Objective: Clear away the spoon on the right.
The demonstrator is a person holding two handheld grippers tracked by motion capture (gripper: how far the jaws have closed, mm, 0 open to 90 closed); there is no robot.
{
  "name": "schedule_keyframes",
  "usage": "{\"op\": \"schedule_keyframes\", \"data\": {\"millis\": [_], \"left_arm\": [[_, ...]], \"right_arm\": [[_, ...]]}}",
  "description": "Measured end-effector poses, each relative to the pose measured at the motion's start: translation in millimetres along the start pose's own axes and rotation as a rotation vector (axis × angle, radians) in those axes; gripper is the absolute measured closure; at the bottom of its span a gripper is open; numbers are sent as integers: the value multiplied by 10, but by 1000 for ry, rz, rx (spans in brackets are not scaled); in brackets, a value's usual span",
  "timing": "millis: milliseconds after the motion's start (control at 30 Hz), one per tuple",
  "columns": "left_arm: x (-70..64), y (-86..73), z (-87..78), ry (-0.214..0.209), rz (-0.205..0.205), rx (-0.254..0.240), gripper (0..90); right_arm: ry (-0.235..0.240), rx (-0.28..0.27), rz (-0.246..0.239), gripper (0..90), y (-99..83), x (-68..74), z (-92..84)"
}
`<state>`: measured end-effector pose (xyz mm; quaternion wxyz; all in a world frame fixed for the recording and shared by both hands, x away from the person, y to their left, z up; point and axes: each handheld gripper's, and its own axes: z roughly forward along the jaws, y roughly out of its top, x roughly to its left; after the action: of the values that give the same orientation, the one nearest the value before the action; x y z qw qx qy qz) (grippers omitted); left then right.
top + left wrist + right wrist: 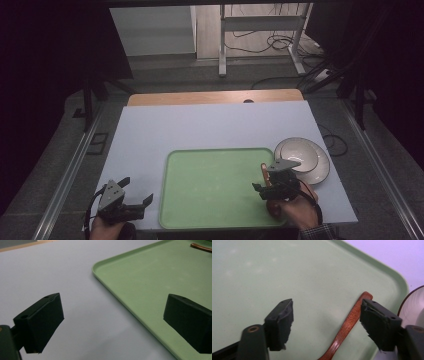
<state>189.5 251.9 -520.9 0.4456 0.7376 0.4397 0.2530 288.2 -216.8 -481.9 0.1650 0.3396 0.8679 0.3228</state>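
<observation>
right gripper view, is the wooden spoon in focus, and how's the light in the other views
Right gripper view: the wooden spoon is fairly sharp, the black jaws slightly soft. High view: dim, dark surroundings, the green tray and the plates evenly lit. Left gripper view: jaws cast soft shadows on the white table.

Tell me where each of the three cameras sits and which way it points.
High view: above the person's side, looking forward and down on the table; both hands and grippers show.
Left gripper view: rides the left gripper, looking along its open jaws toward the green tray.
Right gripper view: rides the right gripper, looking down at the wooden utensil.
All three share the tray.
</observation>
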Motion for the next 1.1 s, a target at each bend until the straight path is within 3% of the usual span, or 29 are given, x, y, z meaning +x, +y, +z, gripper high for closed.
{"op": "schedule_keyframes", "data": {"millis": [467,1100], "left_arm": [[5,-2,-2,-1,-4,-1,24],[7,-2,-2,1,-7,-1,24]], "right_arm": [[8,4,9,89,0,-17,-31],[7,-44,26,17,-26,-45,-198]]}}
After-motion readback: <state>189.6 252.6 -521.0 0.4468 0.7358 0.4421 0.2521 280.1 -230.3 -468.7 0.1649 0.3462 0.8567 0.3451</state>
